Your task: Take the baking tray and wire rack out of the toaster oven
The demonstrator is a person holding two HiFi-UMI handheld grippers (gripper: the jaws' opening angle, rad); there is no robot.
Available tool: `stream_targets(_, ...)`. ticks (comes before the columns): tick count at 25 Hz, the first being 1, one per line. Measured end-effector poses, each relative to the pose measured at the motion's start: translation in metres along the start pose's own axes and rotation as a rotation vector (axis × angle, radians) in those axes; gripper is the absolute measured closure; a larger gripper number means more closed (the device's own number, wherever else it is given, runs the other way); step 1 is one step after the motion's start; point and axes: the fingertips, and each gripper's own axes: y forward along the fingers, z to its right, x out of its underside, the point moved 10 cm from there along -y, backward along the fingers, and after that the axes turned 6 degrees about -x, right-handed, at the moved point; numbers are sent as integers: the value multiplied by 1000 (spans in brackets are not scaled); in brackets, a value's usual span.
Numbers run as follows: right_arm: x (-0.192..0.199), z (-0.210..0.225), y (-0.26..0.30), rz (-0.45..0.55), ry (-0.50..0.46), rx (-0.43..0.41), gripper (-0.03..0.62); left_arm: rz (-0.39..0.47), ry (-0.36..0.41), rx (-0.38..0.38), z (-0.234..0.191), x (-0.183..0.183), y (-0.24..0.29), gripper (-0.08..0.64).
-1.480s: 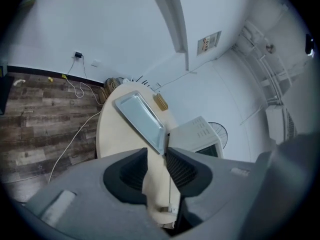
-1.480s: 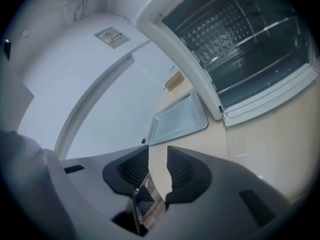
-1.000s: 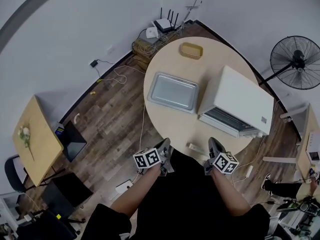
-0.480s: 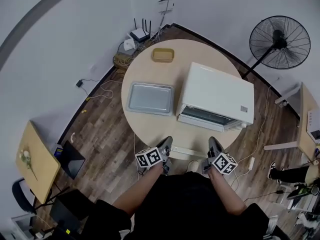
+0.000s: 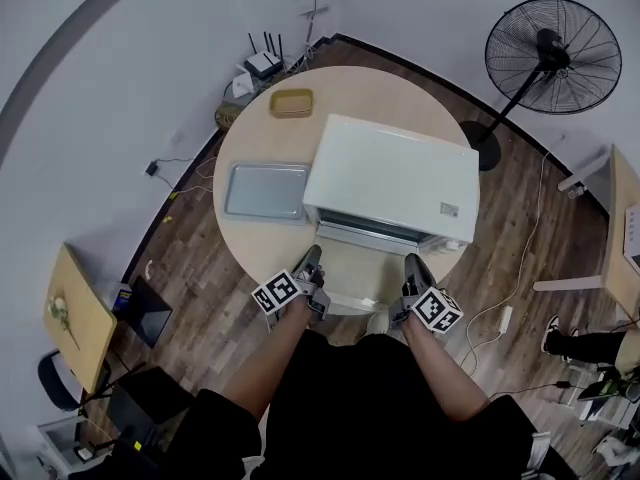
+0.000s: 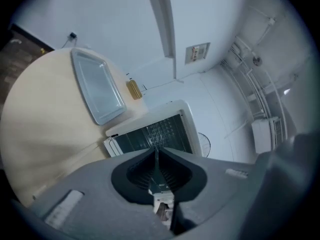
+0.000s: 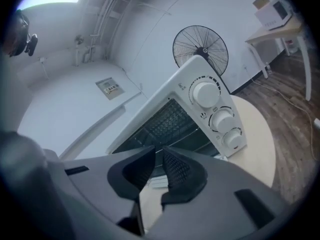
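The white toaster oven [image 5: 395, 178] stands on the round table [image 5: 390, 93] with its open front [image 5: 375, 231] facing me. Inside it the wire rack [image 7: 170, 121] shows as a dark grid, also in the left gripper view as the rack [image 6: 152, 133]. The grey baking tray [image 5: 265, 191] lies flat on the table left of the oven, the tray [image 6: 97, 86] empty. My left gripper [image 5: 312, 258] is shut and empty [image 6: 156, 150]. My right gripper [image 5: 413, 262] has just been opening; its jaws [image 7: 159, 150] stand a narrow gap apart with nothing between them. Both hover before the oven's front.
A yellow dish [image 5: 291, 102] sits at the table's far edge. A standing fan [image 5: 553, 56] is behind the table at right. Cables and a router [image 5: 263, 64] lie by the wall. The oven's knobs [image 7: 206, 93] are on its right side.
I have come round the table: the oven's open front now faces me squarely and both grippers are closer to it. The tray has stayed on the table.
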Motion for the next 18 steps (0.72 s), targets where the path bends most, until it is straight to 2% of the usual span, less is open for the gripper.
stream_targets(4,-7,24,15,10,128,-55,497,94,-108,-6,-3,14,27,532)
stream_targets(5,-5,28,17,17,157,-53,479,108,-132,-11,-6,17,33,499)
stream_targets(6,-1,31,19,27,188,-51,454,115,-153,-17,-9,19,37,436)
stream_targets(7,2,34,21,39,221,-48,440,117,-170,-23,-10,21,42,410)
stream_targets(10,3,45,37,80,301,-20,436,104,-195,-25,-6,24,62,403)
stream_targets(13,6,49,52,126,365,38,437,77,-189,-1,-3,21,82,400)
stream_targets(18,3,52,77,185,398,78,436,55,-199,39,-6,12,112,399)
